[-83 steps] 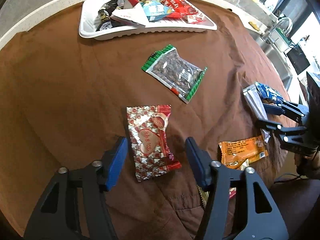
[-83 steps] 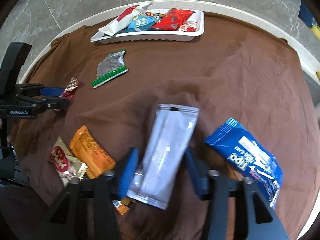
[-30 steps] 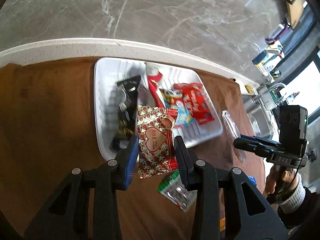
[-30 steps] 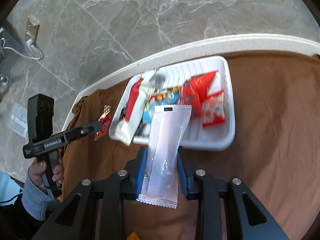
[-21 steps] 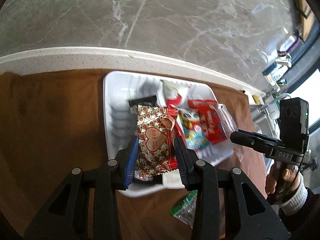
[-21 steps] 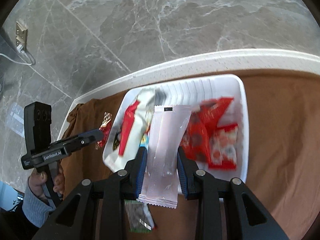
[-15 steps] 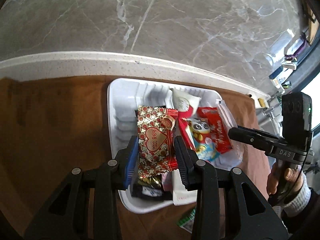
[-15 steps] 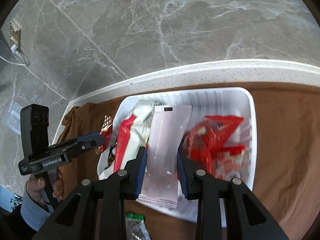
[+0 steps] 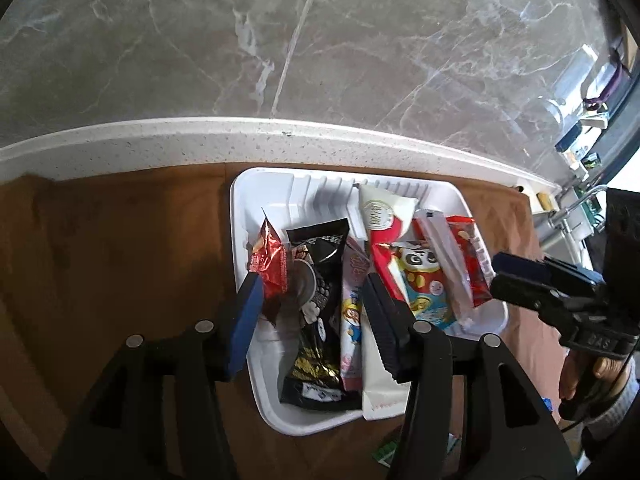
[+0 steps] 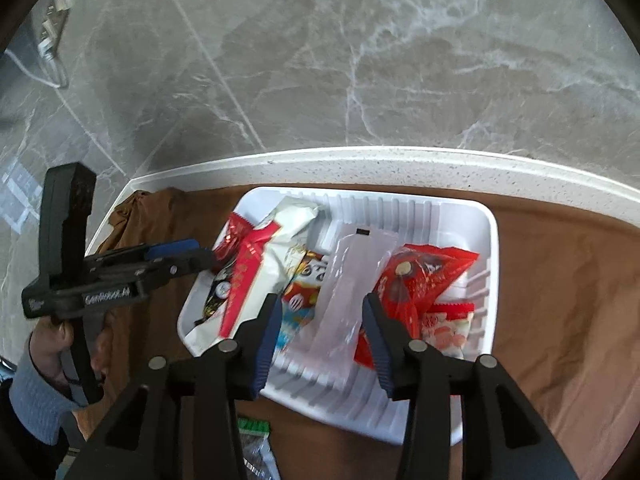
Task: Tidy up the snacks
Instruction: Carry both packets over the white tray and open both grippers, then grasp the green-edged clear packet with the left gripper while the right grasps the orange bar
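Snacks in white tray (image 9: 240, 216), black packet (image 9: 320, 300) only in left view

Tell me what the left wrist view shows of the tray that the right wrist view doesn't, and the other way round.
Left wrist only: the black snack pack in full, a pink cartoon pack beside it, and the right gripper at the tray's right side.

Right wrist only: the tray's bare ribbed floor, a red-and-white candy pack, and the left gripper at the tray's left end.

Both: the white tray, the clear white sachet lying in it, the panda pack, the cream-and-red bag, and both pairs of jaws open, having just been opening.
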Motion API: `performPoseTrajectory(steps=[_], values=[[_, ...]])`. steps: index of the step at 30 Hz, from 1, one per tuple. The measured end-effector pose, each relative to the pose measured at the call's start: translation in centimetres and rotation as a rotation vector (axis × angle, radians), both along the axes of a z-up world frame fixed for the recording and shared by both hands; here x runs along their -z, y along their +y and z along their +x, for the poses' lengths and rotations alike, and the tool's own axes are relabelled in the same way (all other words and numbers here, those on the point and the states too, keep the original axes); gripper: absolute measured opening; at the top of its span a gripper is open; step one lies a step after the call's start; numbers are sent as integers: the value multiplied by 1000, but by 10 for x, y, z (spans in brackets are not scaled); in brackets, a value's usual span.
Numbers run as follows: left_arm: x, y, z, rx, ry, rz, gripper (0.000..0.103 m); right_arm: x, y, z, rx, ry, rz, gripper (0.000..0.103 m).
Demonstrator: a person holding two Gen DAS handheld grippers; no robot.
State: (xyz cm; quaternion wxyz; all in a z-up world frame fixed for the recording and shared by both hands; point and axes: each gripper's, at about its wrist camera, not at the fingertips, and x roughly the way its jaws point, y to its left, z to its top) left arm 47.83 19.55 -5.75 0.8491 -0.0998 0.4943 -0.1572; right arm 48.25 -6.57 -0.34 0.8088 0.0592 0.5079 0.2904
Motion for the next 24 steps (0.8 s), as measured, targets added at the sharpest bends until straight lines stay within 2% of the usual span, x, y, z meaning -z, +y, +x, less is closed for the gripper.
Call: performPoseTrajectory(steps=[6, 12, 14, 24], values=[[-21, 2, -38, -5, -26, -19, 50, -26, -7, -45, -73, -53, -25, 51], [-26, -4, -90, 25, -3, -39, 51, -32, -14, -105, -181, -68, -68, 52], [-25, -8, -108, 40, 10, -37, 54, -29, -14, -131, -236, -64, -87, 52], [-4, -32, -193, 99, 95, -33, 54, 15, -15, -234, -506, 7, -174, 52]])
